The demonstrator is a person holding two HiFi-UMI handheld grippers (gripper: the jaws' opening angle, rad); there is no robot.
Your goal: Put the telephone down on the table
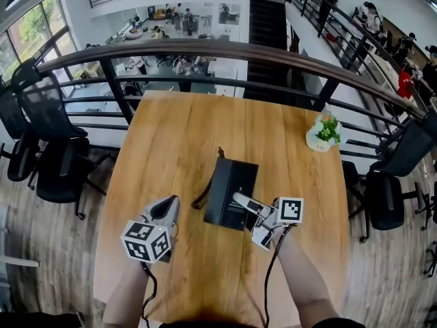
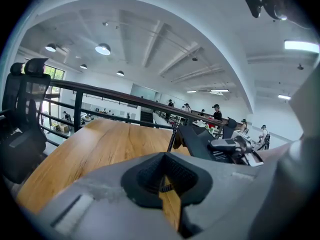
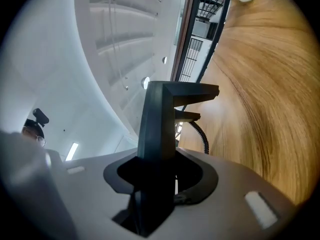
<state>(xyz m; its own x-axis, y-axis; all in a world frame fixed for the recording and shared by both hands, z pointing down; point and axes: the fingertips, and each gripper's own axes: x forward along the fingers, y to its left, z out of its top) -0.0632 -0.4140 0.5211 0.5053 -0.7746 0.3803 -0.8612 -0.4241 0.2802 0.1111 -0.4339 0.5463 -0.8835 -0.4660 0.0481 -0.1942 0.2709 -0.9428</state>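
Observation:
A black telephone (image 1: 231, 186) with a coiled cord (image 1: 202, 199) is over the middle of the wooden table (image 1: 177, 135). My right gripper (image 1: 242, 208) is shut on its near edge. The right gripper view shows the telephone's body (image 3: 157, 129) clamped between the jaws, with the cord (image 3: 202, 134) behind it. Whether the telephone touches the table I cannot tell. My left gripper (image 1: 168, 208) is to its left, above the table, shut and holding nothing. From the left gripper view, the telephone (image 2: 197, 140) is ahead to the right with the right gripper (image 2: 235, 146) on it.
A small potted plant (image 1: 325, 134) stands at the table's far right corner. A dark metal railing (image 1: 205, 50) runs behind the table's far edge. Black office chairs stand to the left (image 1: 51, 149) and to the right (image 1: 399, 176).

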